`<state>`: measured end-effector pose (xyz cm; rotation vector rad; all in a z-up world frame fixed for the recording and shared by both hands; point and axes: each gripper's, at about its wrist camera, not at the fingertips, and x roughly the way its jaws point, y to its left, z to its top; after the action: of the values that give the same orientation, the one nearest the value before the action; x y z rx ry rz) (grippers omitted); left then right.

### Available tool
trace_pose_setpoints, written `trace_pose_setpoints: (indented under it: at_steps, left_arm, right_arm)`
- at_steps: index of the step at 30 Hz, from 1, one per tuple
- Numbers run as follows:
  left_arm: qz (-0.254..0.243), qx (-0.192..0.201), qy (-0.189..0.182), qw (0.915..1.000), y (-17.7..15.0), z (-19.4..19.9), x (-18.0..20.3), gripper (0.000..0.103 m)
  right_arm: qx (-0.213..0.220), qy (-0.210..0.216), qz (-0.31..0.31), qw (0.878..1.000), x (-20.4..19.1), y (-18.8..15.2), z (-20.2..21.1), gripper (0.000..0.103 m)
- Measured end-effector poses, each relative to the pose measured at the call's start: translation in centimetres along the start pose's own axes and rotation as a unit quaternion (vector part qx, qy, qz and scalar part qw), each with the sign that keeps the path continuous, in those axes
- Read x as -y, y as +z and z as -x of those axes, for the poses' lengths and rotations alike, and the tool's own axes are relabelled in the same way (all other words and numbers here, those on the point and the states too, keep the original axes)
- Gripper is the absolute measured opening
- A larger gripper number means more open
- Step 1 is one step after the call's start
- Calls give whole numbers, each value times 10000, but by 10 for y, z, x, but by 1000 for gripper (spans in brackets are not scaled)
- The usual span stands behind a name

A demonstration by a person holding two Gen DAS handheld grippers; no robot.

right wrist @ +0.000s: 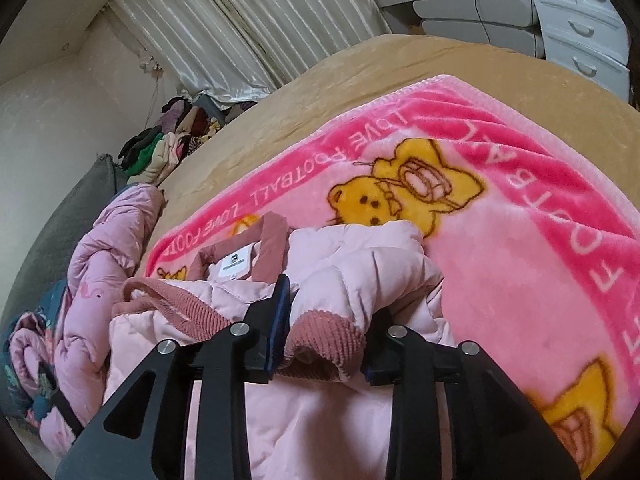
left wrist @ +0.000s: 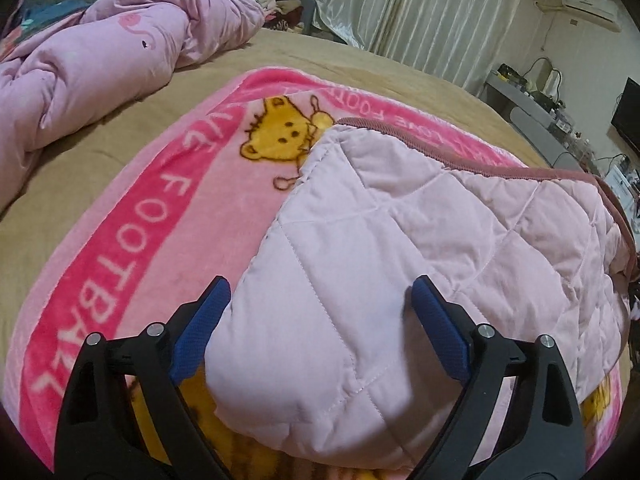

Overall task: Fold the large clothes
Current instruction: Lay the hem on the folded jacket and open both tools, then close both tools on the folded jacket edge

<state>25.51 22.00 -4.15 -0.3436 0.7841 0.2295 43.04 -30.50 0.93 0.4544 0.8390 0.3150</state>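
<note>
Left tongs (left wrist: 318, 296) stand wide, nothing pinched; the quilted body of the pink jacket (left wrist: 420, 240) bulges up between the blue pads (left wrist: 438, 320) without either pad pressing it. Right tongs (right wrist: 326, 312) are narrow, with the ribbed cuff (right wrist: 320, 334) and the end of the sleeve (right wrist: 360, 272) sitting in the gap. The left pad touches the cloth; the right pad is hidden under the sleeve, so we can't tell if that grip is firm.

Jacket lies on the pink blanket (left wrist: 132, 240) spread over the bed (left wrist: 80, 152), collar and label (right wrist: 236, 268) toward the far side in the right view.

Our read on the step: the sleeve is being laid across the body. To do it well:
- drop the cuff flat on the quilting, not bunched as it sits now
- free the right pads fully before pulling back, or the rib knit drags with us
- use the left tongs to take the near hem edge itself, not the puffy middle; padded fabric slips out of a shallow bite
- keep the blanket out of the pinch

Pose: both tongs pitch down toward the bed at a moderate angle. Left hovers low over the near jacket edge; right sits over the sleeve end.

Beyond: a crumpled duvet (left wrist: 100, 64), a clothes pile (right wrist: 160, 152), curtains (left wrist: 400, 4).
</note>
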Motion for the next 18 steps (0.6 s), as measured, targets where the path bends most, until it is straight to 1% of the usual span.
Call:
trace_pose_setpoints:
  at_steps: [1,2,4,5,6,9,12,15,18]
  left_arm:
    - [10,15,3,10000,0,1,0,85]
    - [14,23,-10,10000,0,2,0,85]
    - [-14,41,-18,10000,1,4,2,85]
    - [-34,60,-4,10000,1,5,3,85]
    - [-54,77,-6,10000,2,7,4,85]
    - [-67,145,-14,9999,2,14,7,85]
    - [-78,252,-11,9997,3,24,6,85]
    - [-161,399,65,9991,4,37,4,85]
    - [-230,469,141,9985,4,41,3,85]
  right_arm:
    - [-43,66,-50,10000,1,0,2,35]
    - [-97,170,-117,9997,2,0,5,48]
    - [-282,426,-271,9983,3,-1,10,84]
    - [-269,313,-319,9986,3,-3,15,98]
    - [-163,179,-258,9994,1,-5,23,99]
    - [187,100,-136,9997,2,-11,42,99]
    - [389,-21,-17,9992,9,-21,57,99]
    - [520,-295,235,9979,17,-36,66,99]
    - [537,-489,508,9961,24,-52,69,99]
